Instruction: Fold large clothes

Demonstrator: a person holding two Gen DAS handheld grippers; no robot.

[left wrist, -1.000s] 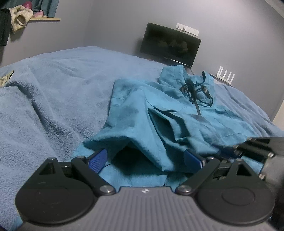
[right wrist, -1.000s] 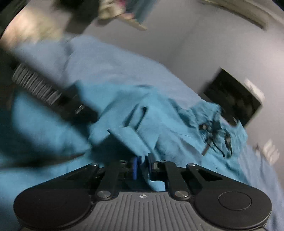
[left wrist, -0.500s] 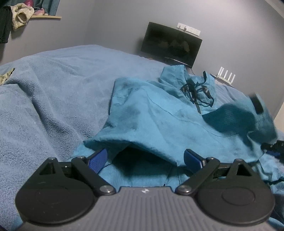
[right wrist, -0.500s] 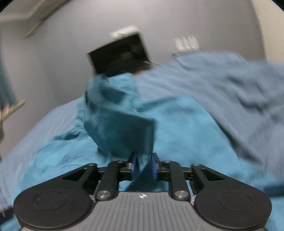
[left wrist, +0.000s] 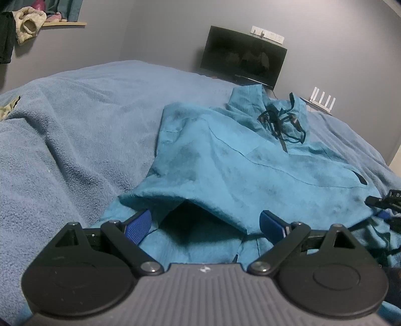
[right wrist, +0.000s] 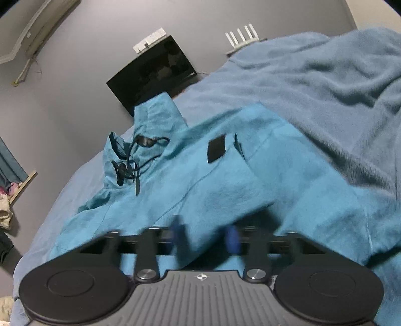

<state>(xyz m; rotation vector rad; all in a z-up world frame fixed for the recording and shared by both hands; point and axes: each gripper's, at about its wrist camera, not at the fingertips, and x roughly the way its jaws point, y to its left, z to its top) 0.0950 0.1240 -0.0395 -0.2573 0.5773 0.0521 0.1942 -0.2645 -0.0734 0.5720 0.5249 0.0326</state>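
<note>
Where the teal hooded top (left wrist: pixel 250 170) lies spread on the bed (left wrist: pixel 75 125), we see its hood and dark drawstrings (left wrist: pixel 280 123) at the far end, toward the wall, and its hem nearest us. One part of the hem is raised in a loose arch, with a dark hollow under it. In the right wrist view a sleeve (right wrist: pixel 225 180) lies folded across the body of the top, a small black patch (right wrist: pixel 216 150) near its far end. Our left tool (left wrist: pixel 205 224) sits low at the hem with its blue pads (left wrist: pixel 137 224) spread wide, the raised edge of fabric between them but neither pad pressing on it. Our right tool (right wrist: pixel 205 237) is blurred in its own view; its jaws are closing, the blue pads (right wrist: pixel 231 239) stand apart, and the near end of the sleeve lies between them, not yet pinched. From the left wrist view, that right tool shows only as a dark tip at the right edge of the garment. A blue fleece blanket covers the bed all around. Beyond the hood stand a dark screen (left wrist: pixel 243 60) against the grey wall and a white router (left wrist: pixel 323 100) with upright antennas. High on the left, a wooden shelf (left wrist: pixel 65 23) holds bundled clothes.
</note>
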